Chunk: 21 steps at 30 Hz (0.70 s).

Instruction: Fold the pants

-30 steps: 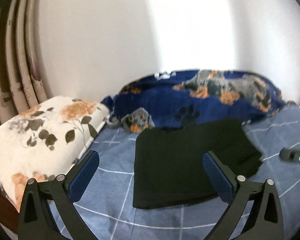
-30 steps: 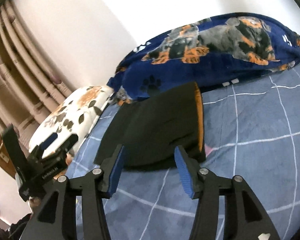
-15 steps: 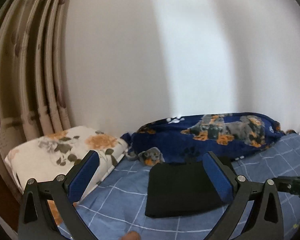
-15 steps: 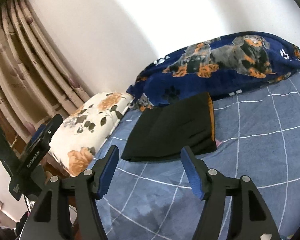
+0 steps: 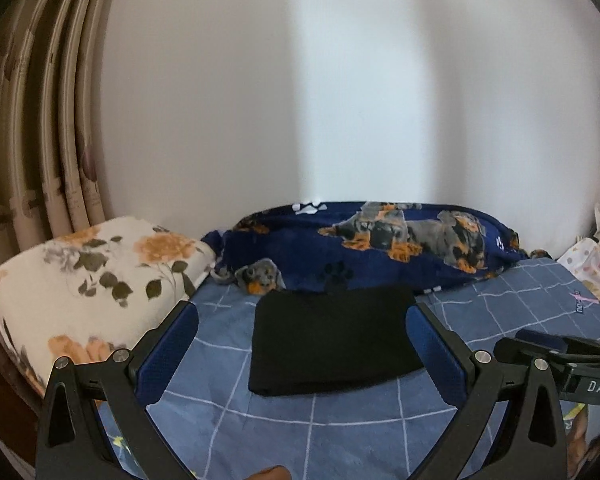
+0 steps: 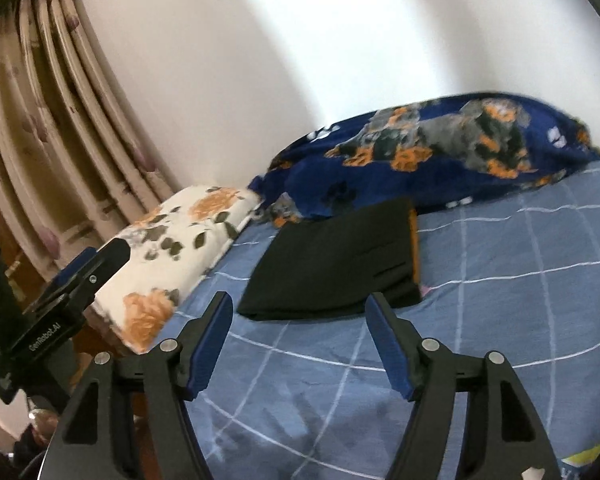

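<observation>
The black pants (image 5: 332, 340) lie folded into a flat rectangle on the blue checked bedsheet (image 5: 340, 428). In the right wrist view the folded pants (image 6: 340, 264) show an orange strip along their right edge. My left gripper (image 5: 302, 332) is open and empty, held back from the pants and above the sheet. My right gripper (image 6: 300, 320) is open and empty, also short of the pants. The right gripper shows at the lower right of the left wrist view (image 5: 556, 356), and the left gripper at the left of the right wrist view (image 6: 72, 280).
A white floral pillow (image 5: 80, 280) lies left of the pants. A navy dog-print blanket (image 5: 380, 248) is bunched behind them against the white wall. Curtains (image 6: 52, 140) hang at the left. Light patterned fabric (image 5: 596, 264) sits at the far right.
Both grippers have pulled back and up from the folded pants, which now look smaller and farther away. The right gripper's jaws have opened wider. The pants have not moved.
</observation>
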Available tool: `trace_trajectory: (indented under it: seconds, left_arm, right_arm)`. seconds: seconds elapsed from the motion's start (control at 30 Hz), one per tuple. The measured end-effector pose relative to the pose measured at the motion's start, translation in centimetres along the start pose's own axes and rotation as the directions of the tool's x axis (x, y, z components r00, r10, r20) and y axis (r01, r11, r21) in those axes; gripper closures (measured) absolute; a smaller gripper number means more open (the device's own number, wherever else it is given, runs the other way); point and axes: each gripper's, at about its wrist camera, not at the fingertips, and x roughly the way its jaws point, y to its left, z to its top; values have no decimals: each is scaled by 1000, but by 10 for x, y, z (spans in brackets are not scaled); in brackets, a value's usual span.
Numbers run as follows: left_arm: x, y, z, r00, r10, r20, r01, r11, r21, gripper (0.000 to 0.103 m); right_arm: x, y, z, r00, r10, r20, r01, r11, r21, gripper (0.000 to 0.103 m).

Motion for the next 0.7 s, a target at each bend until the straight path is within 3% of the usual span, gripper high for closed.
trace_trajectory:
  seconds: [0.13, 0.27, 0.7]
  left_arm:
    - [9, 0, -8, 999, -6, -37, 6, 1000, -8, 0]
    - [15, -1, -14, 999, -7, -54, 7, 1000, -2, 0]
    - [20, -2, -20, 997, -11, -73, 12, 1000, 2, 0]
  right_arm:
    - [-4, 7, -4, 996, -82, 29, 83, 995, -55, 33]
    - [-8, 13, -3, 992, -113, 62, 118, 989, -87, 27]
    - [-10, 21, -6, 988, -135, 73, 142, 985, -97, 21]
